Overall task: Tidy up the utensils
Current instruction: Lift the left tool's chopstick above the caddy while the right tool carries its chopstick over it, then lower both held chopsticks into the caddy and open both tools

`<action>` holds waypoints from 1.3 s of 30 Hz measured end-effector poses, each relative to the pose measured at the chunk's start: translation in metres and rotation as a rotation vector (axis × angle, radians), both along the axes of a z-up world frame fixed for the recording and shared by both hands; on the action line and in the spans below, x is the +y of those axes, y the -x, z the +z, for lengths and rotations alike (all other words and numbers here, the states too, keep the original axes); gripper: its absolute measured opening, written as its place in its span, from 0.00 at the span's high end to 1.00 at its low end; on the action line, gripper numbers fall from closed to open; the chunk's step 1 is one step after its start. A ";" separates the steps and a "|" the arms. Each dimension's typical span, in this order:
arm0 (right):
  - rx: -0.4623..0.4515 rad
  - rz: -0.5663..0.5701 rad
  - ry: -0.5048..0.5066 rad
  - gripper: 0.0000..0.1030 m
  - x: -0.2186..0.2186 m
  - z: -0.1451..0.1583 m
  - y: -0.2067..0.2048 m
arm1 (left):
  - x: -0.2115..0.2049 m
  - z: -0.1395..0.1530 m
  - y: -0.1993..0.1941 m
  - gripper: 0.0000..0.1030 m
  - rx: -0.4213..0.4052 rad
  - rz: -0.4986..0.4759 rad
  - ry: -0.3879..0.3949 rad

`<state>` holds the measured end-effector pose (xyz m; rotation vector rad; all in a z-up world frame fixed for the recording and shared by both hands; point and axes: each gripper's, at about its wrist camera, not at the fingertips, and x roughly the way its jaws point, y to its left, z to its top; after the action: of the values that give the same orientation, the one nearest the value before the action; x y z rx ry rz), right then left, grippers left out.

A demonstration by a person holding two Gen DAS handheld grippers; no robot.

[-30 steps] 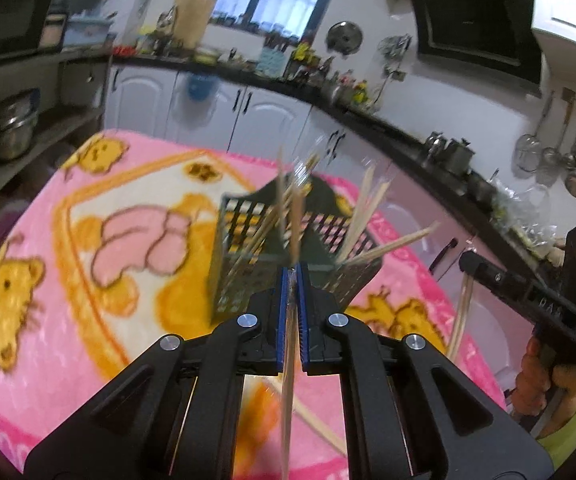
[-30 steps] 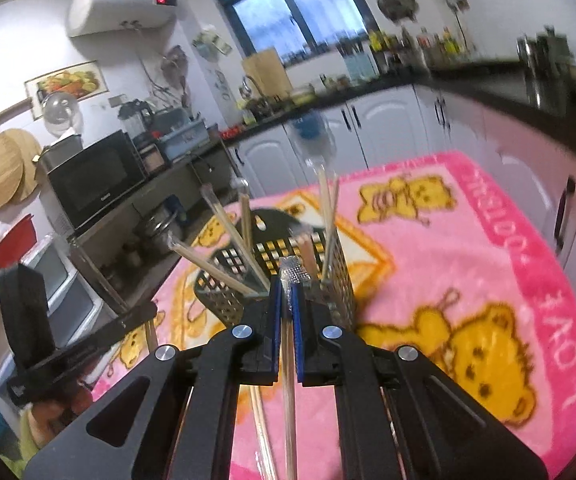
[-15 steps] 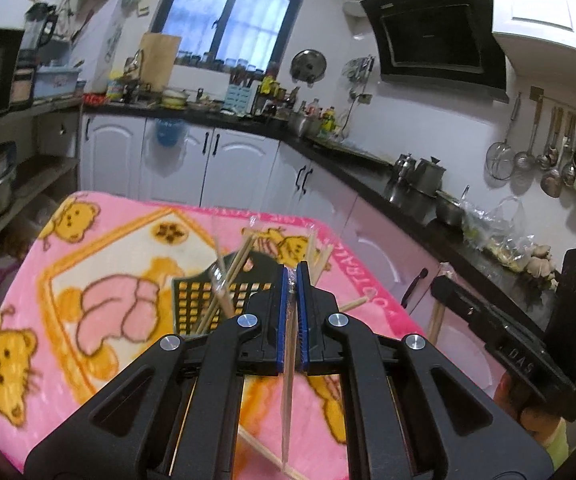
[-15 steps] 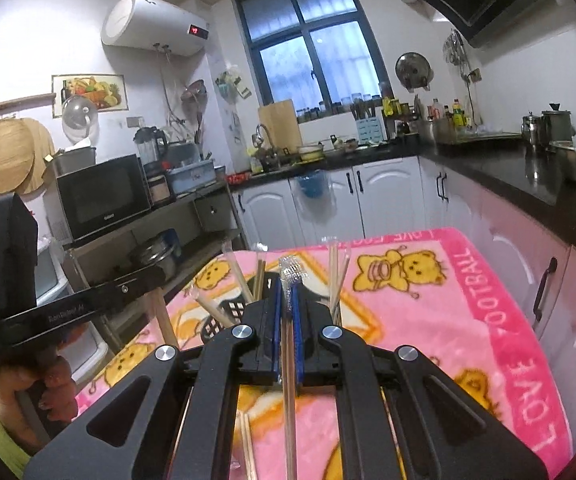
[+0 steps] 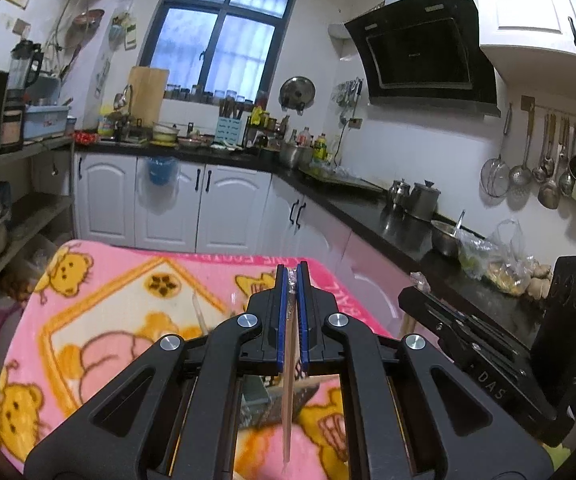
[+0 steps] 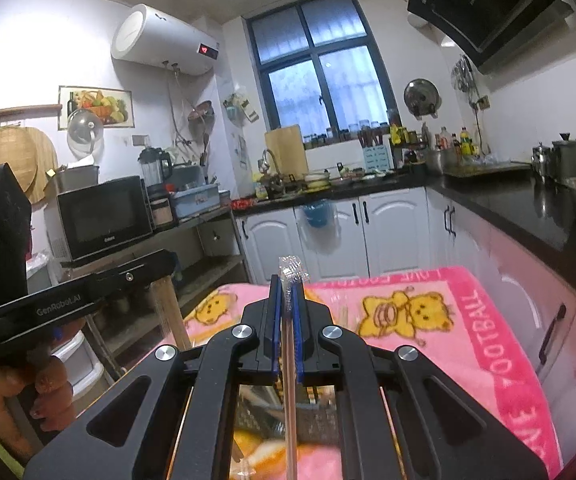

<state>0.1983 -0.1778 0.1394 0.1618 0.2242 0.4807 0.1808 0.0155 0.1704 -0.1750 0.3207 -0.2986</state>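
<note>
Left claw (image 5: 292, 276) and right claw (image 6: 287, 280) each clench a wrapped chopstick (image 5: 288, 392) above the basket (image 6: 288, 408).

Below both grippers, the dark perforated utensil basket (image 5: 284, 404) with wooden sticks blocks the middle of the pink cartoon-bear blanket (image 5: 100, 320). Bare blanket lies open to the left and toward the white cabinets (image 5: 168, 204).

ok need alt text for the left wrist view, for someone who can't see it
The left tool is shut on a wrapped chopstick, held above a table covered by a pink cartoon-bear blanket. A dark mesh basket shows under the tool, the other handheld tool is at right, and a cluttered kitchen with white cabinets fills the background.
</note>
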 end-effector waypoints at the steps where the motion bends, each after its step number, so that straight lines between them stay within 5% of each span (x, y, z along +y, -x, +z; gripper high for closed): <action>1: -0.008 0.002 -0.002 0.95 0.000 0.003 -0.003 | 0.000 0.003 -0.003 0.98 -0.009 0.005 -0.001; 15: -0.115 -0.021 -0.033 0.95 0.019 0.035 -0.052 | 0.004 0.028 -0.036 0.98 -0.093 0.078 -0.016; 24: -0.122 -0.071 -0.018 0.95 0.028 0.021 -0.084 | 0.005 0.018 -0.056 0.98 -0.129 0.113 -0.028; 39: -0.004 -0.086 0.039 0.94 0.037 -0.028 -0.102 | 0.008 -0.042 -0.086 0.97 0.011 0.090 -0.029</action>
<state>0.3002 -0.1408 0.1112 0.1319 0.2214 0.3914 0.2668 0.0239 0.1284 -0.1625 0.3270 -0.2037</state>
